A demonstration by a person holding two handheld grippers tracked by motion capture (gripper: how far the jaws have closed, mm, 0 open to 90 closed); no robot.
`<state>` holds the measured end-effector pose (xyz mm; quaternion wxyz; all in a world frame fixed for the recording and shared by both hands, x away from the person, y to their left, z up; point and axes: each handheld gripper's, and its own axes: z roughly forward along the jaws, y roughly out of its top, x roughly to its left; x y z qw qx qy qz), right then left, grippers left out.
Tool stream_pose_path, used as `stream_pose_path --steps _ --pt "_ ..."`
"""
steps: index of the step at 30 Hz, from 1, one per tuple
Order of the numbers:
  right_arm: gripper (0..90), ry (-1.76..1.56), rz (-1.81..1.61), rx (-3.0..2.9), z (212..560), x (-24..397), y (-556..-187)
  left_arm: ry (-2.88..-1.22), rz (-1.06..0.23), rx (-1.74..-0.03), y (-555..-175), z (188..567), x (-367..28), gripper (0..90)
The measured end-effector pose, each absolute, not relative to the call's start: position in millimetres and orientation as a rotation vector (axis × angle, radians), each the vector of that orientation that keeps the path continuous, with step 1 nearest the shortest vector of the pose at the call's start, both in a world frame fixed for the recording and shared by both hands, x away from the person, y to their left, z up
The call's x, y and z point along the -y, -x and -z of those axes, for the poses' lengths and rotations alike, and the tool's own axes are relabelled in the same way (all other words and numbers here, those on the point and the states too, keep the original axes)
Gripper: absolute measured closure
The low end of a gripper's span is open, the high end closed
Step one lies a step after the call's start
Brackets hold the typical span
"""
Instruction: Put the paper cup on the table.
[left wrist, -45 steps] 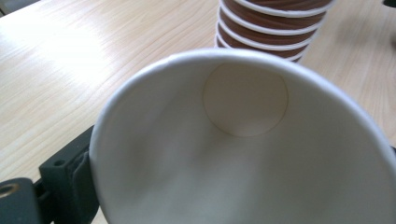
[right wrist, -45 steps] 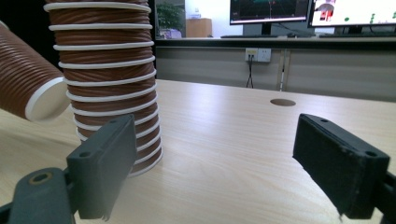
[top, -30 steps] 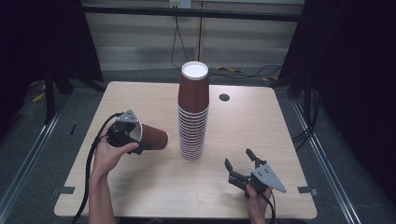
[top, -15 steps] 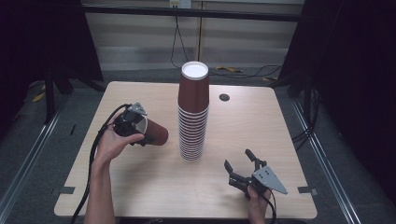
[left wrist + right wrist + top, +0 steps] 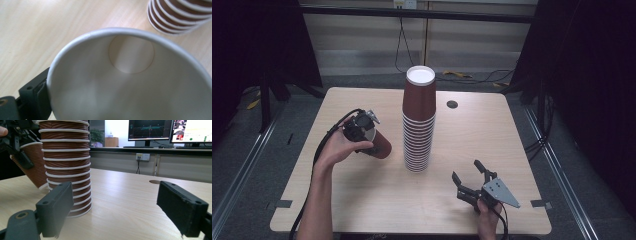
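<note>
While tilted just left of the cup stack (image 5: 418,120) above the surface (image 5: 362,200), loose cup (image 5: 379,145) pinched by left fingers (image 5: 362,131) just easing wider, right fingers (image 5: 470,179) spread: may slip, topple stack.

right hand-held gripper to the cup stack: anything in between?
Nothing visible. The right hand-held gripper is open and empty, with bare table between it and the cup stack. The single cup in the left hand-held gripper is on the stack's far side, tilted.
</note>
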<state>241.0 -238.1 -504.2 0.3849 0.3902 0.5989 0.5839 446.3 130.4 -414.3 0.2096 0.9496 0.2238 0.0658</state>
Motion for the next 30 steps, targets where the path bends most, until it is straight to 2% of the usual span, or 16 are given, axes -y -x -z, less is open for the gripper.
stream_pose_path --steps 4,16,30 --pt "13.4 -0.991 -1.49 -1.527 504 238 -241 -2.691 -0.183 -0.646 -450 421 -125 1.8" --pt "13.4 -0.989 -1.494 -1.528 504 238 -241 -2.559 -0.17 -0.663 -453 427 -126 0.9" --pt "13.4 -0.989 -1.494 -1.528 504 238 -241 -2.439 -0.166 -0.643 -455 438 -129 4.3"
